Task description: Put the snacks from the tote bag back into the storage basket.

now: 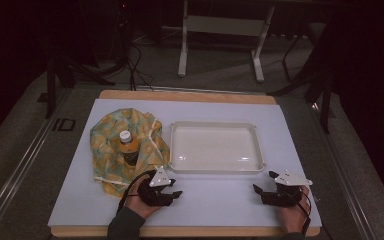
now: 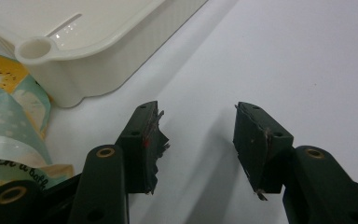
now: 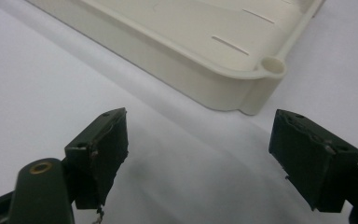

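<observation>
A yellow and pale green patterned cloth (image 1: 111, 150) lies bunched at the left of the white mat, wrapped around an upright bottle (image 1: 128, 148) with a white cap. To its right stands an empty white tray (image 1: 214, 167). My left gripper (image 1: 176, 187) rests on the mat just in front of the cloth and the tray's near left corner; it is open with nothing between its jaws. My right gripper (image 1: 263, 181) sits off the tray's near right corner, also open and holding nothing. In the left gripper view the gripper (image 2: 196, 106) faces bare mat, with the tray corner (image 2: 98, 60) and cloth (image 2: 9, 107) at the left. In the right gripper view the gripper (image 3: 199, 113) faces the tray's corner (image 3: 256, 88).
The white mat (image 1: 215, 200) covers a wooden board (image 1: 190, 95) on grey floor. A table frame (image 1: 220, 30) and cables (image 1: 135, 65) stand beyond the far edge. Bare mat lies between the two grippers.
</observation>
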